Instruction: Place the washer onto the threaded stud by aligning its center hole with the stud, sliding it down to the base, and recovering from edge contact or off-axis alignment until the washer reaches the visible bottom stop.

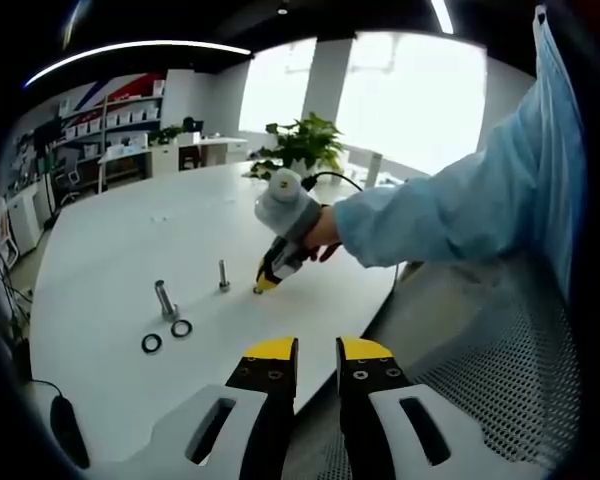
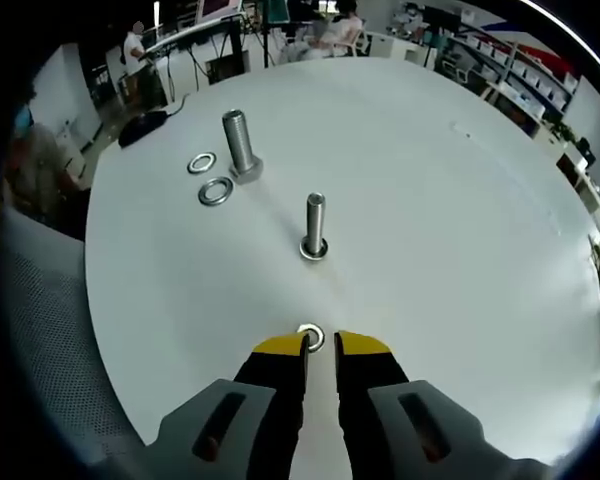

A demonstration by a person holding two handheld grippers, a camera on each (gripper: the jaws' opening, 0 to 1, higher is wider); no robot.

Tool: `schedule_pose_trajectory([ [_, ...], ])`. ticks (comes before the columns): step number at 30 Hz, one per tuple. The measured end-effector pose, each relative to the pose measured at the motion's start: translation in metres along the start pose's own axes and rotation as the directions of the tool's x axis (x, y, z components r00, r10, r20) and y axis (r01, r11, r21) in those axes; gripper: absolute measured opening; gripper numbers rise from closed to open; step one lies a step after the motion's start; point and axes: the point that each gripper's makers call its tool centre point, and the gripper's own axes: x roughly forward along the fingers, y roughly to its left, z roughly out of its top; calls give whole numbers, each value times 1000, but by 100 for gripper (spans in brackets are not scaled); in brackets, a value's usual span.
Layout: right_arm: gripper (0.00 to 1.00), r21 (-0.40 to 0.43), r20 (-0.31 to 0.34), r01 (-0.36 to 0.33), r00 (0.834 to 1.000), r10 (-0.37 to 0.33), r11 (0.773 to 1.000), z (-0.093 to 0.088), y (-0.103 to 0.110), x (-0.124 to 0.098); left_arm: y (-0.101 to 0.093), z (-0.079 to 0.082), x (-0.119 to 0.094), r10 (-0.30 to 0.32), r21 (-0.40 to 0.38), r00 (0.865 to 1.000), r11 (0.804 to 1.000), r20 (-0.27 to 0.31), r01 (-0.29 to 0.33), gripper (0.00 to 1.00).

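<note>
In the right gripper view a slim threaded stud (image 2: pixel 315 222) stands upright on the white table (image 2: pixel 460 250), with a washer (image 2: pixel 314 250) around its base. Nearer, a loose washer (image 2: pixel 311 336) lies flat on the table, partly tucked against the left tip of my right gripper (image 2: pixel 321 346). Its jaws stand a narrow gap apart, and nothing is clamped between them. In the left gripper view my right gripper (image 1: pixel 264 285), held by a hand in a blue sleeve, touches the table just right of the stud (image 1: pixel 223 275). My left gripper (image 1: pixel 318 352) hovers open and empty off the table's near edge.
A thick bolt (image 2: pixel 239 143) stands upright beyond the stud, with two spare washers (image 2: pixel 216 191) beside it; the left gripper view has them too, bolt (image 1: pixel 165 298) and washers (image 1: pixel 166 336). A potted plant (image 1: pixel 302 145) sits at the table's far end. People, chairs and shelves stand beyond the table.
</note>
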Motion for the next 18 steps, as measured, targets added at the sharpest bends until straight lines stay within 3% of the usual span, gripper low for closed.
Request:
schedule_pose_trajectory([
  [6, 12, 4, 6, 1, 1000, -1, 1000, -1, 1, 1, 1, 0, 0, 4, -2, 1000, 1000, 0, -4, 13],
  [9, 6, -8, 2, -3, 1000, 3, 1000, -2, 5, 3, 1, 0, 0, 5, -2, 1000, 1000, 0, -5, 13],
  [18, 6, -5, 5, -2, 1000, 2, 1000, 1, 5, 1, 2, 0, -1, 10, -5, 1000, 1000, 1, -10, 13],
])
